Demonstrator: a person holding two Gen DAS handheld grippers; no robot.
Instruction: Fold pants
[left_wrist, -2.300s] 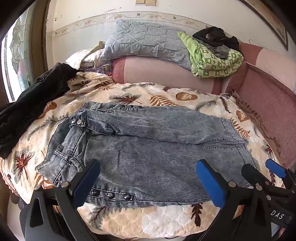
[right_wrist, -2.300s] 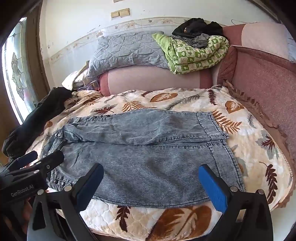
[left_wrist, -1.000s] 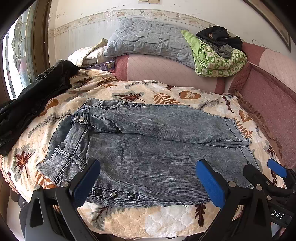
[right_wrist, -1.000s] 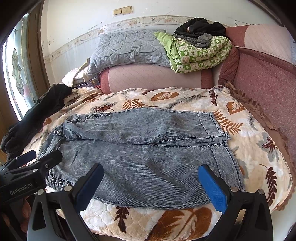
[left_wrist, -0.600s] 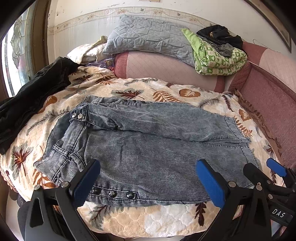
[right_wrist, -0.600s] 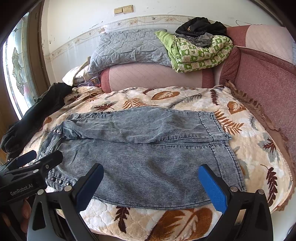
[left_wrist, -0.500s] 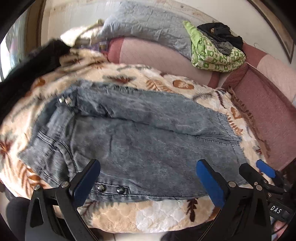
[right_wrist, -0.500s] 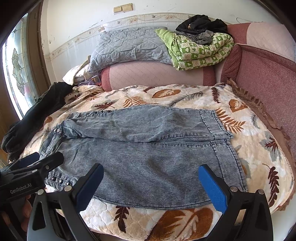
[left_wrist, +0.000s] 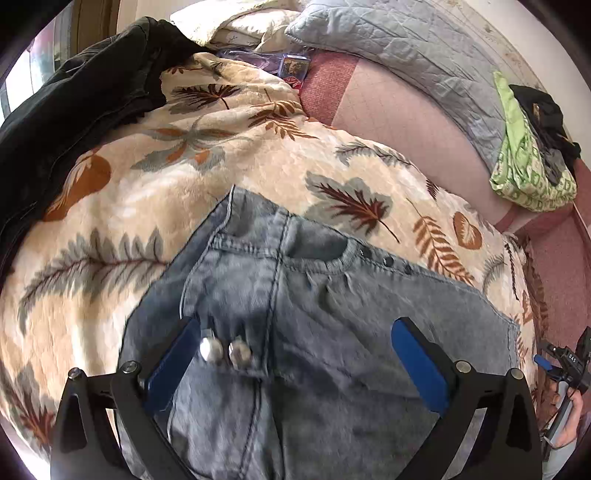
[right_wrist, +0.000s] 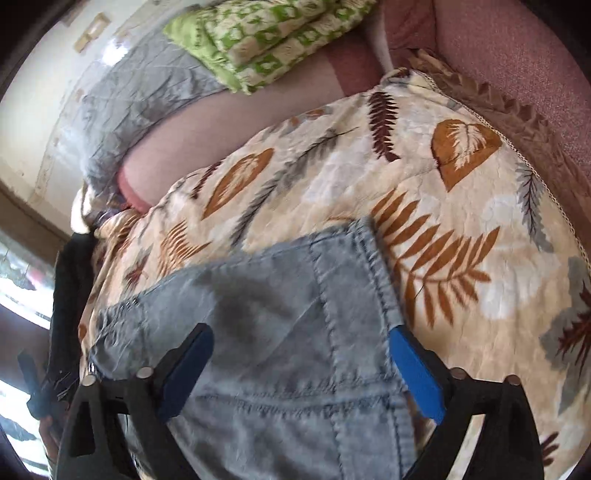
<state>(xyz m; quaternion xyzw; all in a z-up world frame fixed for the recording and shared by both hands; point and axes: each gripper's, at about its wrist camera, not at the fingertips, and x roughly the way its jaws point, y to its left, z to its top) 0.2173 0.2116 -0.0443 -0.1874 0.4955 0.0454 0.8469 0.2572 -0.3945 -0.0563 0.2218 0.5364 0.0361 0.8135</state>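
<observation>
Grey-blue denim fills the lower middle of both views: the pants (left_wrist: 332, 332) lie flat on the leaf-print blanket (left_wrist: 184, 177) of the bed. The step in hand looks like the reach for the first grab. The left gripper (left_wrist: 295, 365) hangs over the waist end, by the two shiny buttons (left_wrist: 225, 350), with its fingers wide and nothing held. The right gripper (right_wrist: 301, 373) hangs over the leg hems (right_wrist: 354, 302) at the other end; its fingers have just been closing a little (the cloth is between them, but the blue pads do not seem to press it yet). Next, I think, each gripper must go down onto its edge, pinch the cloth, then lift to fold the pants over.
</observation>
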